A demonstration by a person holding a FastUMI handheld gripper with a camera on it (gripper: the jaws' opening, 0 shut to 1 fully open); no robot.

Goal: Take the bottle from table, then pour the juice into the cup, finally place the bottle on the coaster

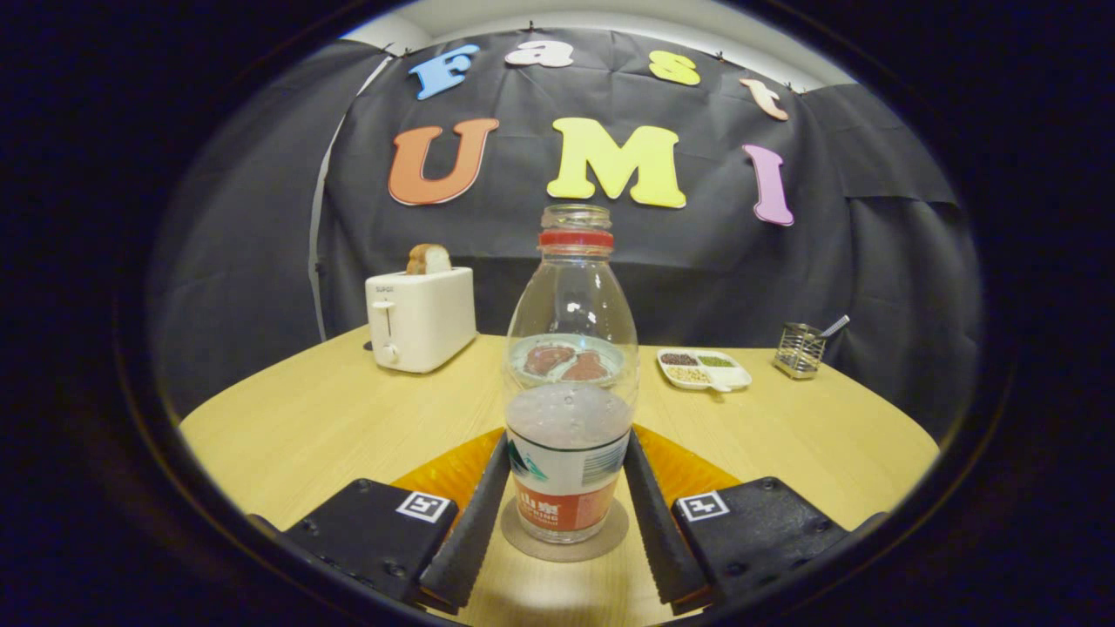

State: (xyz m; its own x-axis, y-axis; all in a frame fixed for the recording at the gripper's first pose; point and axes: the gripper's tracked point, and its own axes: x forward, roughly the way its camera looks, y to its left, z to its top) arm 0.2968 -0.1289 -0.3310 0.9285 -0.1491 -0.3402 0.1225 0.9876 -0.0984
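Gripper with its fingers spread to either side of the upright, uncapped bottle; whether they touch it cannot be told. The bottle stands on the round coaster between the fingers. Beyond them on the table: a toaster holding bread, a divided tray and a wire holder.

Cloth-walled booth, toaster on table
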